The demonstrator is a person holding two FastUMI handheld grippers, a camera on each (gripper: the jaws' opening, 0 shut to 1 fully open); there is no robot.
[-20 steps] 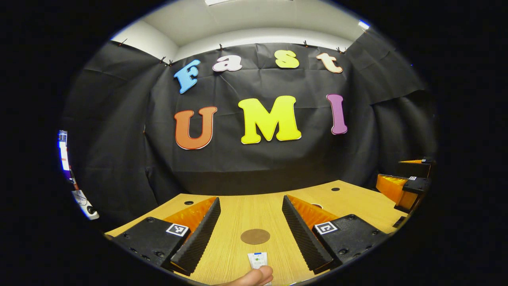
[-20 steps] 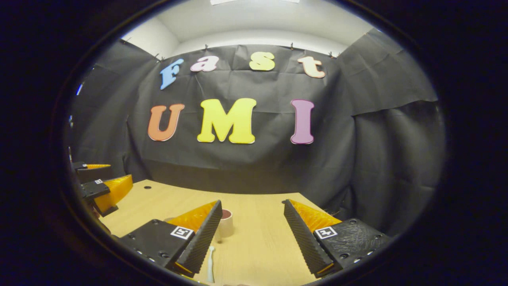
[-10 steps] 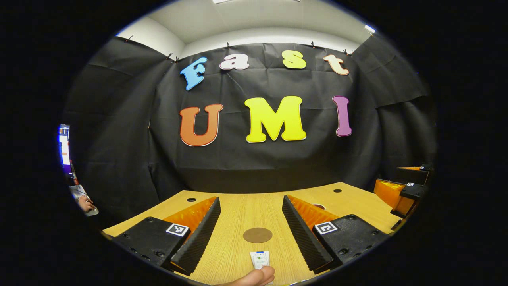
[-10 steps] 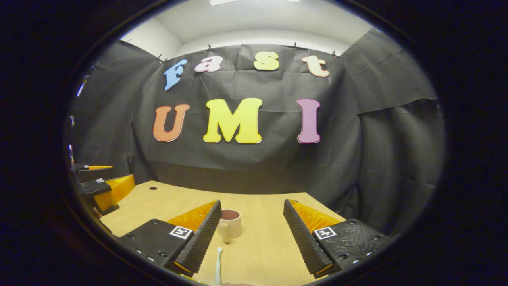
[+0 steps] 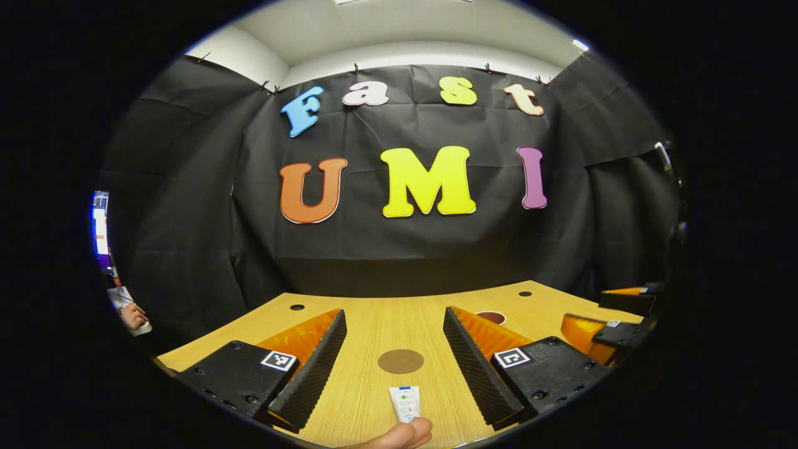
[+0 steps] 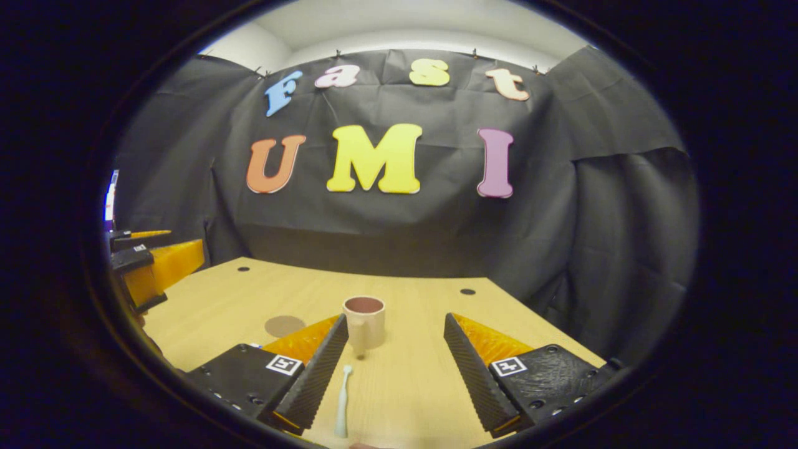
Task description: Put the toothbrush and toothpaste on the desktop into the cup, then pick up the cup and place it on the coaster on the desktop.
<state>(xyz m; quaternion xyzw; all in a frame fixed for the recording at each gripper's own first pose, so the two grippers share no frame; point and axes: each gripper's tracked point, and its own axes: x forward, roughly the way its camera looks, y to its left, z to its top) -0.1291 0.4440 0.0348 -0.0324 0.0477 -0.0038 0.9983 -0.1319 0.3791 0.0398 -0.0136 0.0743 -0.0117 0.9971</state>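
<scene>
Left gripper (image 5: 393,368) spread over toothpaste (image 5: 405,403); right gripper (image 6: 393,368) spread, toothbrush (image 6: 341,399) perhaps between; cup (image 6: 365,321) beyond.

Even overhead light, sharp focus.
Fisheye bends the tabletop (image 6: 411,374) edges; the cup (image 6: 364,321) casts a soft, short shadow.
</scene>
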